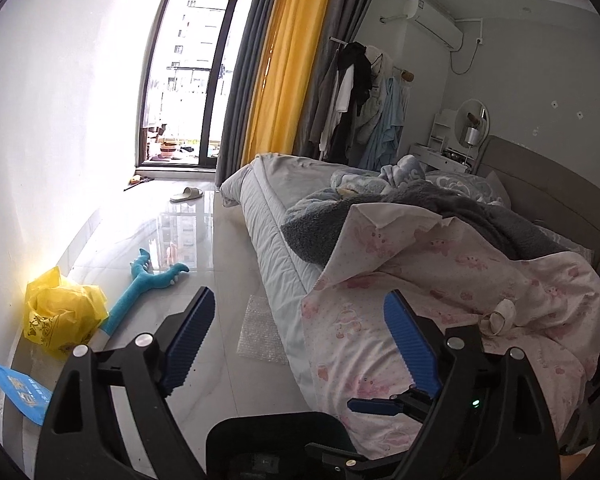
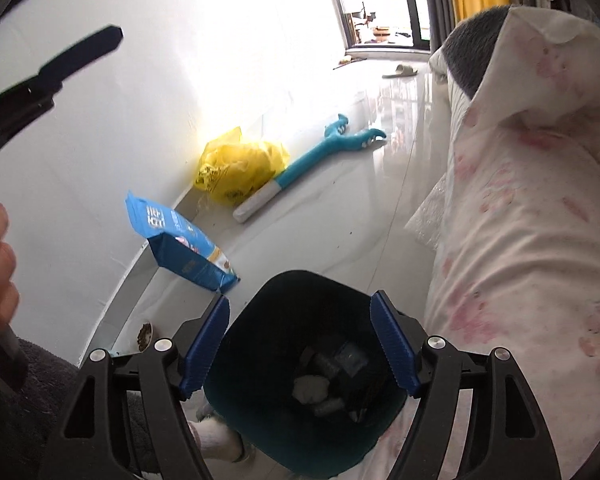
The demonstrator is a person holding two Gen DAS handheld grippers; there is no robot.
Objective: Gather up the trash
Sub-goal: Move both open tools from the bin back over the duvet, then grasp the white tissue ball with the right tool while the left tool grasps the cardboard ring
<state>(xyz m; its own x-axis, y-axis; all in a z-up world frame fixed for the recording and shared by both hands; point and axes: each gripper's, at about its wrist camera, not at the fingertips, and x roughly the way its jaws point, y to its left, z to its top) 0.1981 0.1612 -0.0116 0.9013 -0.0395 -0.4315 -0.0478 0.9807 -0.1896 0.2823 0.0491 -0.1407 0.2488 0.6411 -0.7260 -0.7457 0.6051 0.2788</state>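
Right wrist view: right gripper [image 2: 300, 344] jaws parted, empty, poised over dark bin [image 2: 256, 412] at lower centre; scraps lie inside. Left gripper [image 1: 300, 348] spread wide, empty. Bubble wrap [image 1: 260, 330] on floor beside bed, likely next trash.

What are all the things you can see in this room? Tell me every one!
Dark plastic trash bin: one, blackish-teal, on floor beside bed, trash inside.
Crumpled yellow plastic bag: one, by the wall.
Blue printed pouch: one, on floor at the wall.
Teal plush toy with white handle: one, on floor.
Clear bubble wrap sheet: one, beside bed.
Beige slipper: one, near window.
Pink-patterned quilt: one, on bed.
Yellow curtain: one, by window.
Left tongs: open, empty.
Right tongs: open, above bin.
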